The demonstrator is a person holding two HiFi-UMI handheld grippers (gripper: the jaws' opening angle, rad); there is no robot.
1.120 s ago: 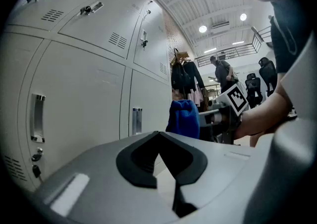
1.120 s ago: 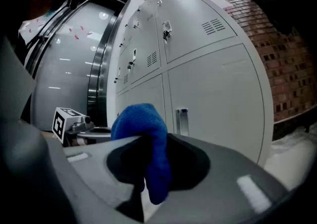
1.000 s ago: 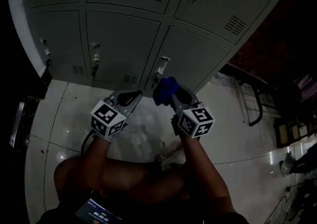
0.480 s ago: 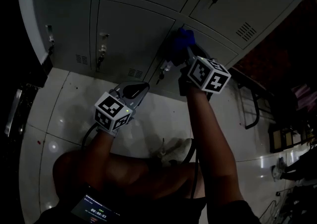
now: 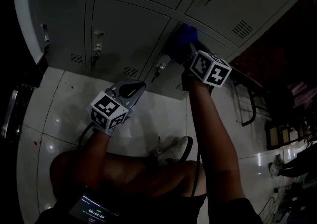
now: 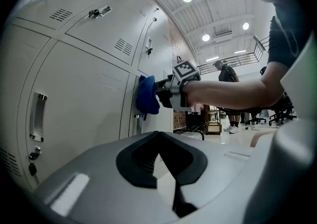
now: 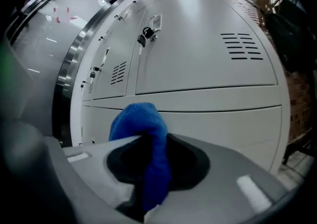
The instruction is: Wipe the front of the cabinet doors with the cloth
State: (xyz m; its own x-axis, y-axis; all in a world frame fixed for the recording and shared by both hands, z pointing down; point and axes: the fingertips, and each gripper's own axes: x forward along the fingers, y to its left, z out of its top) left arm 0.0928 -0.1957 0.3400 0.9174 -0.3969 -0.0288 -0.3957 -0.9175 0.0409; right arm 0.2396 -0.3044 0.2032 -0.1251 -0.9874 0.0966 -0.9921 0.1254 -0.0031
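Right gripper: jaws clamping the blue cloth, pressing it against a cabinet door.
Left gripper: hanging lower, jaws resting together, gripping nothing.

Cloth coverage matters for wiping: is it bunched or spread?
Bunched: the cloth bulges as a folded wad, pinched between the right tongs.

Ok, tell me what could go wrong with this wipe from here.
1. The blue cloth sits just above a door latch, so a downward stroke may snag on it.
2. The right gripper pinches only a narrow fold of the cloth, so rubbing against the cabinet door might pull it loose.
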